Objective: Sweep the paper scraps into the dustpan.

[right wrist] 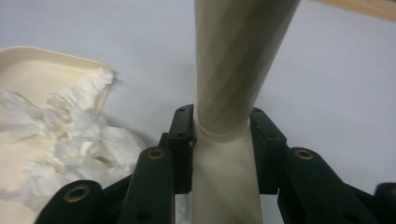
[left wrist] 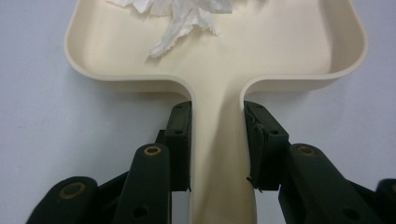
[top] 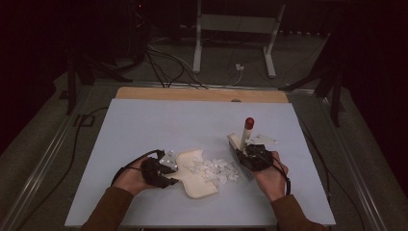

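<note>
Left hand-held gripper clamps dustpan handle

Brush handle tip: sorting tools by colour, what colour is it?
Red tip, clearest in the high view.

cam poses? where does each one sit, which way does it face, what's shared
High view: above the person's side, facing forward and down on the table; forearms, left gripper, right gripper.
Left gripper view: on that gripper, facing along its fingers at the dustpan.
Right gripper view: on that gripper, fingers on the brush handle.
Shared: dustpan, paper scraps.
</note>
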Action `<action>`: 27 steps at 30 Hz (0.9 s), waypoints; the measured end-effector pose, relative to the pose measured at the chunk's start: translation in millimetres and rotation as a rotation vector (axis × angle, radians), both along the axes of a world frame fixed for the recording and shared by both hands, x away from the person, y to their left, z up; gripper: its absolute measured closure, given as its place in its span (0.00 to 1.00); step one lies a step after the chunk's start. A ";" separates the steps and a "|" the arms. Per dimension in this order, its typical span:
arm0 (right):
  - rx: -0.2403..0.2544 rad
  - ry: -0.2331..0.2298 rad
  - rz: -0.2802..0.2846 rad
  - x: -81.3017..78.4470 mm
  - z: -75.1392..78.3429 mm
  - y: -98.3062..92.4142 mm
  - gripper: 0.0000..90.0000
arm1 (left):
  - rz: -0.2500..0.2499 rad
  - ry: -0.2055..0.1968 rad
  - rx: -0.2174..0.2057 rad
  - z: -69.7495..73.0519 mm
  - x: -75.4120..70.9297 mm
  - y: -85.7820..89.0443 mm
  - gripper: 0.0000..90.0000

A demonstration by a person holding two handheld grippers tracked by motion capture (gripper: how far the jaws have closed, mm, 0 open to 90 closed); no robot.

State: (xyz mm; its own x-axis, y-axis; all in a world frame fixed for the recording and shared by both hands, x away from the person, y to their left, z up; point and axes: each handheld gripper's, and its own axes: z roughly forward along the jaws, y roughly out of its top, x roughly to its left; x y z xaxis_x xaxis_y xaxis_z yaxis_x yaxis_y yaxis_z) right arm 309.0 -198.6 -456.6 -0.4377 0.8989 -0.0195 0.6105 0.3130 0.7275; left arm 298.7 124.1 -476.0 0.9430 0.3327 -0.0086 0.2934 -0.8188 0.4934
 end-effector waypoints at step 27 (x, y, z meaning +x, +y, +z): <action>0.019 0.021 0.053 -11.3 0.0 57.2 0.75 | 0.007 0.000 -0.009 -1.5 1.6 -5.8 0.74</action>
State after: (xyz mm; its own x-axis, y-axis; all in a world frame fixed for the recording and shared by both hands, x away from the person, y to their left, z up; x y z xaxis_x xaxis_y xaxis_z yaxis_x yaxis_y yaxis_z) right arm 297.7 -141.4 -456.7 -0.4849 0.8745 0.0067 0.6084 0.3319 0.7209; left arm 300.2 118.3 -477.5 0.9406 0.3394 -0.0115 0.2991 -0.8121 0.5009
